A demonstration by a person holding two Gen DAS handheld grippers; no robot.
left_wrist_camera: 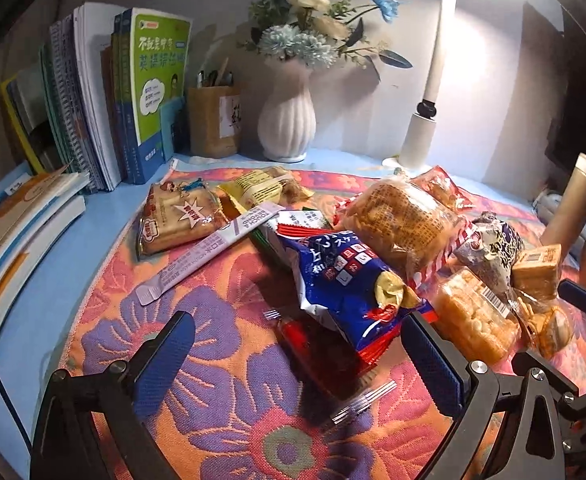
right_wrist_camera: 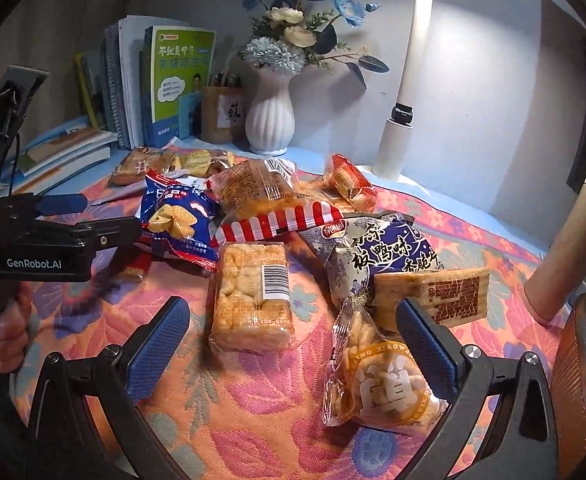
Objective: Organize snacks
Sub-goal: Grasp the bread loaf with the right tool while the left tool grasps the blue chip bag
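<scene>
Several snack packs lie jumbled on a flowered cloth (left_wrist_camera: 221,412). My left gripper (left_wrist_camera: 301,360) is open, its jaws either side of a red pack (left_wrist_camera: 313,344) beneath a blue chip bag (left_wrist_camera: 341,284). It also shows at the left of the right wrist view (right_wrist_camera: 93,216), beside the blue chip bag (right_wrist_camera: 177,220). My right gripper (right_wrist_camera: 293,344) is open and empty, with a clear rice cracker pack (right_wrist_camera: 253,300) lying between its jaws and a small orange pack (right_wrist_camera: 377,376) near its right finger. A striped bread pack (left_wrist_camera: 401,224) and a purple bag (right_wrist_camera: 377,256) lie behind.
Books (left_wrist_camera: 105,96) stand at the back left, with a pen holder (left_wrist_camera: 215,120), a white vase of flowers (left_wrist_camera: 287,116) and a lit desk lamp (left_wrist_camera: 429,96) along the wall. A gold bottle (right_wrist_camera: 569,248) stands at the right. A basket rim (right_wrist_camera: 581,380) shows at the right edge.
</scene>
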